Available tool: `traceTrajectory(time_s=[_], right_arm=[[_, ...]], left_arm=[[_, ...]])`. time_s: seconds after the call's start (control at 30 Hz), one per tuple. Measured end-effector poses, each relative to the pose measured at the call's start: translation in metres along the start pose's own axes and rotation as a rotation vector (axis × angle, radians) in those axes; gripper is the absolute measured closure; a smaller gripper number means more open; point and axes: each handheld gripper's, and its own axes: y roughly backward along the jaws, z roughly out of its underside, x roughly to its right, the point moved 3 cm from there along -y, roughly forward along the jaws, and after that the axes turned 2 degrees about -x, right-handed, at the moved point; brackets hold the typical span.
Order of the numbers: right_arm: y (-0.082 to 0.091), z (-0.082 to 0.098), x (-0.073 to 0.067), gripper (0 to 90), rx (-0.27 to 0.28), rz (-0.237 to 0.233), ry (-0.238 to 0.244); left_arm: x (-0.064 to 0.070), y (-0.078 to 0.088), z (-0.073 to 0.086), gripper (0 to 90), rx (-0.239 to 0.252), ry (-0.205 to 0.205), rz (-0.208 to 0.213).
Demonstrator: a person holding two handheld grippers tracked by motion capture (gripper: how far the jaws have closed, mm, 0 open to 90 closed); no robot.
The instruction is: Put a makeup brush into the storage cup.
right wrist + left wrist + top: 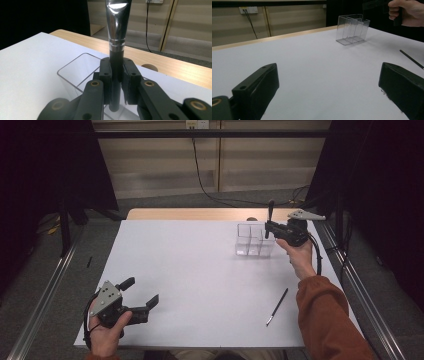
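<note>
My right gripper (271, 227) (116, 72) is shut on the black handle of a makeup brush (270, 211) (116, 27) with a silver ferrule. It holds the brush upright just above the right side of a clear compartmented organiser (253, 240) (75, 68) (352, 29). The handle's lower end hangs over one compartment. My left gripper (141, 292) (329, 85) rests near the table's front left corner, jaws wide open and nothing between them. A thin black brush (277, 306) (412, 59) lies on the white table (200, 270) at the front right.
A wooden strip (200, 213) runs along the table's far edge. Metal rails (45, 290) flank both sides of the table, and a cable (200, 175) hangs down the back wall. In the left gripper view, the person's right hand (407, 12) shows beyond the organiser.
</note>
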Motion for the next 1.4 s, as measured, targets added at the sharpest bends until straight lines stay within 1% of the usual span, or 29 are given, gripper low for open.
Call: traceTrajectory(time_s=[0.17,0.3,0.43,0.5,0.63,0.8,0.97,1.03,1.27,1.4], right_arm=[[-0.002,0.005,0.002,79.6,-0.004,0.009,-0.003],[-0.003,0.010,0.003,79.6,-0.011,0.009,-0.010],[-0.004,0.013,0.003,79.6,-0.017,0.006,-0.011],[-0.005,0.015,0.003,79.5,-0.023,0.009,-0.007],[-0.008,0.021,0.006,79.6,-0.043,0.016,-0.014],[-0.007,0.021,0.007,79.5,-0.044,0.015,-0.016],[-0.008,0.027,0.007,79.4,-0.063,0.014,-0.016],[-0.008,0.029,0.008,79.4,-0.062,0.014,-0.023],[-0.010,0.030,0.008,79.3,-0.070,0.015,-0.016],[-0.010,0.029,0.007,78.6,-0.050,0.014,-0.016]], left_arm=[[0.000,0.000,0.000,3.0,-0.002,0.000,0.000],[0.000,-0.001,0.001,3.1,-0.010,-0.001,0.007],[0.000,-0.001,0.001,3.1,-0.011,0.000,0.004],[0.000,-0.001,0.001,3.0,-0.010,0.001,0.004],[0.000,-0.001,0.001,3.0,-0.012,0.000,0.004],[-0.001,-0.002,0.002,3.1,-0.019,-0.004,0.000],[-0.002,-0.001,0.002,3.1,-0.019,-0.005,-0.005],[-0.002,-0.001,0.002,3.1,-0.020,-0.006,-0.006],[-0.002,-0.002,0.002,3.1,-0.020,-0.006,-0.007],[-0.003,-0.001,0.002,3.1,-0.021,-0.008,-0.010]])
